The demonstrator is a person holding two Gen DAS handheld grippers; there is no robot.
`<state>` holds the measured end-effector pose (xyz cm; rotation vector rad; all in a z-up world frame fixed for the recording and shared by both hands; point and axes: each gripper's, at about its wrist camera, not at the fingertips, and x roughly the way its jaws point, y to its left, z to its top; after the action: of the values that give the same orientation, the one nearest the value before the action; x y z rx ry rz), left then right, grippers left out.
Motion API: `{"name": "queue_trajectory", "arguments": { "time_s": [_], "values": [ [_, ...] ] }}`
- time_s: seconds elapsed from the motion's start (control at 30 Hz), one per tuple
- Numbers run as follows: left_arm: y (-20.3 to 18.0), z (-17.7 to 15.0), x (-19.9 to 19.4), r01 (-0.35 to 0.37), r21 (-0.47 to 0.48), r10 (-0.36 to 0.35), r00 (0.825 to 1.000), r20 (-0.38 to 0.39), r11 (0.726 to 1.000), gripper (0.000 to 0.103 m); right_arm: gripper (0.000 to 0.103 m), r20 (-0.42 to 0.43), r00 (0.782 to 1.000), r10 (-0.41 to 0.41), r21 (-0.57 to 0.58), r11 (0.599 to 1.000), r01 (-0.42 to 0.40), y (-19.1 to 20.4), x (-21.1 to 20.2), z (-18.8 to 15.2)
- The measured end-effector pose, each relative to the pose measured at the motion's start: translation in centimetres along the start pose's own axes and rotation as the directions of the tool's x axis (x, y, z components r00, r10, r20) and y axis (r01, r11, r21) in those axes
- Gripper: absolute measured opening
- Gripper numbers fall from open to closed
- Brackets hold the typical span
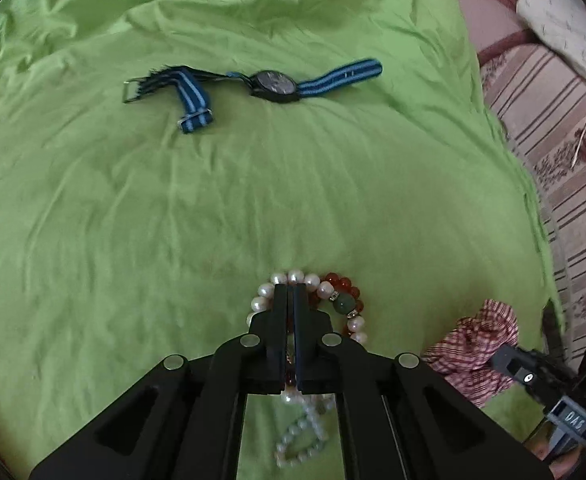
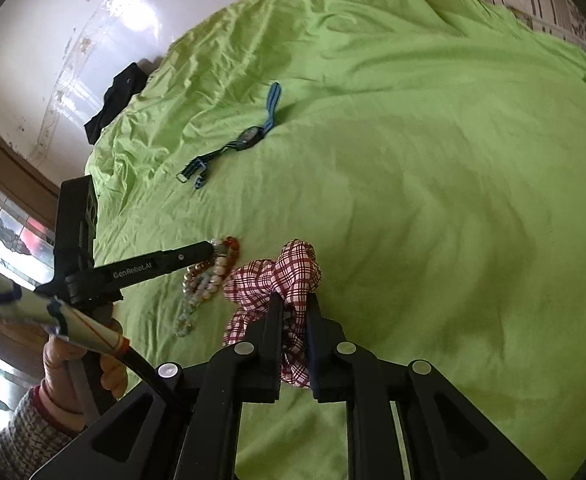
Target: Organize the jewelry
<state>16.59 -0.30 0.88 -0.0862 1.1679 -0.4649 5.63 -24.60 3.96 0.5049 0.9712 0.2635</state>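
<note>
My left gripper (image 1: 291, 289) is shut on a bunch of bead bracelets (image 1: 335, 300): white pearls, orange beads and a green bead, low over the green sheet (image 1: 173, 220). The same bunch shows in the right wrist view (image 2: 213, 268), with the left gripper (image 2: 209, 246) on it. My right gripper (image 2: 295, 300) is shut on a red-and-white checked scrunchie (image 2: 289, 272), just right of the bracelets. The scrunchie also shows in the left wrist view (image 1: 477, 340). A dark watch with a blue striped strap (image 1: 273, 84) lies flat farther out on the sheet, also in the right wrist view (image 2: 249, 136).
The green sheet (image 2: 433, 200) covers a bed. A striped floral bedcover (image 1: 553, 152) and a pillow (image 1: 561, 28) lie beyond its right edge. A dark cloth (image 2: 113, 100) sits at the sheet's far edge by a white wall. My hand (image 2: 81, 364) holds the left gripper's handle.
</note>
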Motion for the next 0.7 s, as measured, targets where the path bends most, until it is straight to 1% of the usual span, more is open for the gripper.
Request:
{"name": "queue_trajectory", "arguments": {
  "time_s": [0.07,0.17,0.23,0.33,0.37,0.4,0.43,0.53,0.6,0.67,0.7],
  "values": [
    [-0.2,0.1,0.4,-0.008,0.011,0.008,1.0,0.011,1.0,0.002,0.013,-0.002,1.0,-0.015,0.005,1.0,0.015,-0.3,0.5,0.1],
    [-0.4,-0.1,0.7,-0.009,0.009,0.008,1.0,0.019,1.0,0.002,0.018,-0.013,0.999,-0.029,0.006,1.0,0.029,-0.6,1.3,-0.1],
    [-0.4,-0.2,0.6,-0.013,-0.011,0.013,1.0,0.016,1.0,0.0,0.035,-0.016,0.999,-0.044,-0.003,0.999,0.044,-0.4,1.8,-0.3],
    [-0.7,-0.9,-1.1,0.007,-0.035,-0.006,0.999,0.032,0.999,0.0,0.036,-0.005,0.998,-0.065,-0.034,0.997,0.065,0.1,2.3,-0.4],
    [-1.0,-1.3,-1.9,0.023,-0.039,-0.021,0.999,0.044,0.999,0.0,0.033,-0.006,0.998,-0.065,-0.041,0.997,0.065,0.3,2.3,-0.4],
    [-1.3,-1.8,-3.4,0.046,-0.043,-0.043,0.997,0.062,0.998,0.0,0.019,-0.004,0.998,-0.059,-0.044,0.997,0.059,0.4,2.3,-0.4],
    [-1.2,-2.1,-4.6,0.058,-0.041,-0.054,0.996,0.077,0.997,0.0,0.013,-0.003,0.999,-0.043,-0.041,0.998,0.043,0.5,2.1,-0.4],
    [-1.1,-3.4,-9.6,0.079,-0.01,-0.077,0.987,0.139,0.997,0.0,0.011,0.019,1.0,-0.021,-0.034,0.999,0.022,0.8,1.2,-0.4],
    [-1.2,-4.2,-12.1,0.09,-0.001,-0.089,0.983,0.163,0.996,0.0,0.01,0.04,0.999,-0.002,-0.034,0.999,0.003,1.2,0.3,-0.3],
    [-1.1,-4.4,-13.1,0.068,0.002,-0.068,0.984,0.166,0.998,0.0,0.01,0.064,0.998,0.02,-0.028,0.999,-0.018,1.7,-0.9,-0.3],
    [-1.1,-4.5,-13.1,0.041,0.01,-0.042,0.985,0.166,0.999,0.0,0.01,0.079,0.996,0.035,-0.022,0.999,-0.033,1.9,-1.8,-0.4]
  ]
}}
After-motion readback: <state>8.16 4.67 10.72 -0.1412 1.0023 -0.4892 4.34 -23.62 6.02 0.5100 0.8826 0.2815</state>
